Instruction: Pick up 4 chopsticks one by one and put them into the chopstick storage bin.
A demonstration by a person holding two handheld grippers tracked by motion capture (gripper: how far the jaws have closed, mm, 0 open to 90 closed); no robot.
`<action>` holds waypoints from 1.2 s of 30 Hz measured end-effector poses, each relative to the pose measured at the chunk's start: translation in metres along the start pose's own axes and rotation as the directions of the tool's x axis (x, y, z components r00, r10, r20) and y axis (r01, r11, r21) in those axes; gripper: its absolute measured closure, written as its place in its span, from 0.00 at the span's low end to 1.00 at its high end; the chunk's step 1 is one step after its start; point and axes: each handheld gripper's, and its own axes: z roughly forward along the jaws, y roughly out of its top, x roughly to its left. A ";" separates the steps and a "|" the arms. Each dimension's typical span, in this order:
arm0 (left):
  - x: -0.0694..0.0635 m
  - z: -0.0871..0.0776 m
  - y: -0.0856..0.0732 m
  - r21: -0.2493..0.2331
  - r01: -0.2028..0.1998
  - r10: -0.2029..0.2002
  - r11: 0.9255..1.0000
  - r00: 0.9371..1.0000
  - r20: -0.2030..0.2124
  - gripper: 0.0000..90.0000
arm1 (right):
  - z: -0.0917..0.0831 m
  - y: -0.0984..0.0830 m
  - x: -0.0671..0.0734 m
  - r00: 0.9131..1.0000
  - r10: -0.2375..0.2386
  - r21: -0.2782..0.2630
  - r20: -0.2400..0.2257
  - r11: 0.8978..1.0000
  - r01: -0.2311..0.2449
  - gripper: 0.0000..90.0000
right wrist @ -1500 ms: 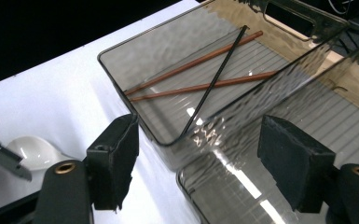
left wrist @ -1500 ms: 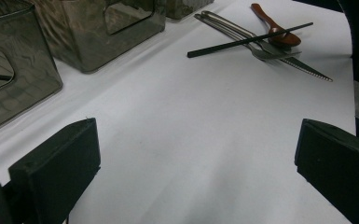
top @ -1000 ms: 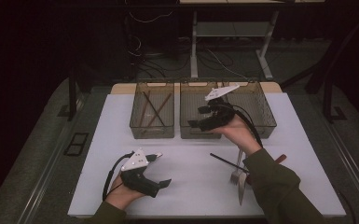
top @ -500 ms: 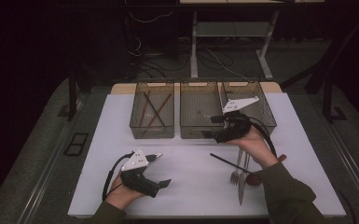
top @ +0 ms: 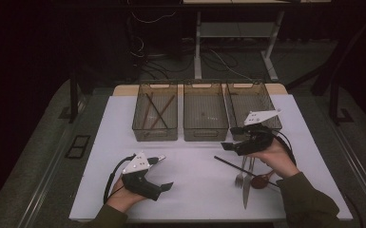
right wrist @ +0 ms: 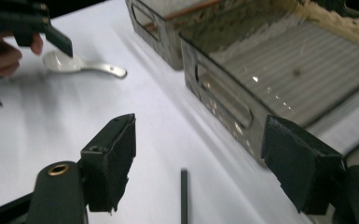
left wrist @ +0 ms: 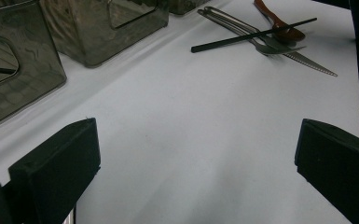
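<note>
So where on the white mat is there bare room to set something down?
The widest free patch lies mid-mat, bordered by the three bins behind, the left tool and the cutlery pile. The left strip beside the chopstick bin is bare too. It is crowded at the front right, around the cutlery and the right tool.

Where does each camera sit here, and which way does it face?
High view: above the person's side, looking forward and down on the white table; forearms and both grippers show, left gripper, right gripper.
Left gripper view: low over the table, between its open jaws, facing the black chopstick.
Right gripper view: between its open jaws, facing the clear plastic bins.
Shared: both gripper views show the bins.
</note>
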 end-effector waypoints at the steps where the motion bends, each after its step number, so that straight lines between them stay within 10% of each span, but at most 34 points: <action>1: 0.000 0.000 0.000 -0.003 0.003 -0.003 1.000 1.000 0.000 0.00 | -0.002 -0.003 0.000 1.000 0.006 0.006 0.001 1.000 -0.006 0.30; 23: 0.000 0.000 0.001 -0.004 -0.002 0.002 1.000 1.000 -0.003 0.00 | -0.034 -0.054 0.004 1.000 0.001 0.154 0.017 0.988 -0.004 0.73; 36: 0.000 0.000 0.001 -0.005 0.001 -0.001 1.000 1.000 -0.006 0.00 | -0.042 -0.079 0.007 0.999 -0.008 0.241 0.033 0.971 0.000 0.82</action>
